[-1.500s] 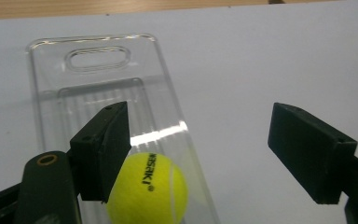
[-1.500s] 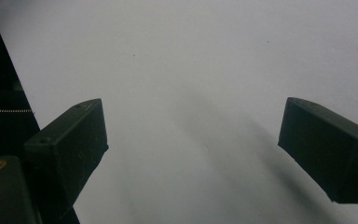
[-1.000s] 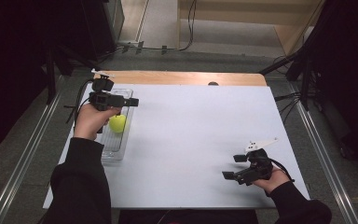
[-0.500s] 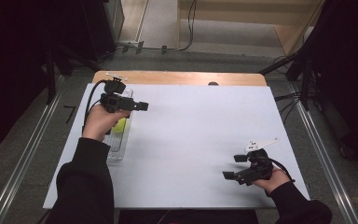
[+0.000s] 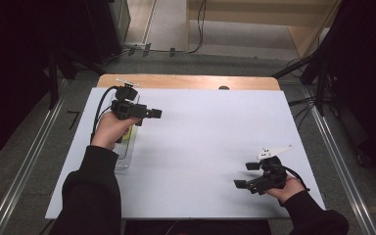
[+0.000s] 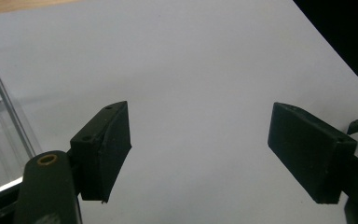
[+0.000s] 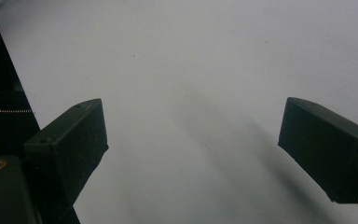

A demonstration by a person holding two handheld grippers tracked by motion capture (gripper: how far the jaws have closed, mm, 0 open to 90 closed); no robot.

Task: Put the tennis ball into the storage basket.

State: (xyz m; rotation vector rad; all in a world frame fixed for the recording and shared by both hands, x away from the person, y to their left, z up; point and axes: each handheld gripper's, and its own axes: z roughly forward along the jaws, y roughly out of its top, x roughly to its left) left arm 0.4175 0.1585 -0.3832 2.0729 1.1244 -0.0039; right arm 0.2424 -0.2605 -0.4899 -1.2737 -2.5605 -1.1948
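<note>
High view. White table (image 5: 200,147), wooden strip along its far edge. Left gripper (image 5: 152,113) is held above the table's left side, pointing toward the table's middle. Clear plastic tray (image 5: 123,157) lies just below the left hand (image 5: 110,129), long axis running from the near edge toward the far edge. A sliver of yellow-green, apparently a ball (image 5: 133,131), shows in the tray under the hand; most of it is covered. The ball thus lies behind and below the left gripper's fingertips, toward the wrist, not ahead of them. Right gripper (image 5: 247,175) rests low at the near right corner, well apart from the tray; the left hand is by far the nearer. Judgement: any pick at the ball calls for the left gripper to turn back and down over the tray.

Left gripper view. Both black jaws stand wide apart with nothing between them; bare white table ahead. Tray wall (image 6: 4,100) sits at the left edge, beside the left jaw. The right gripper's tip peeks in at far right.

Right gripper view. Jaws spread wide, holding nothing, over bare table.

Writing. No brand, label or legible text on any item.
</note>
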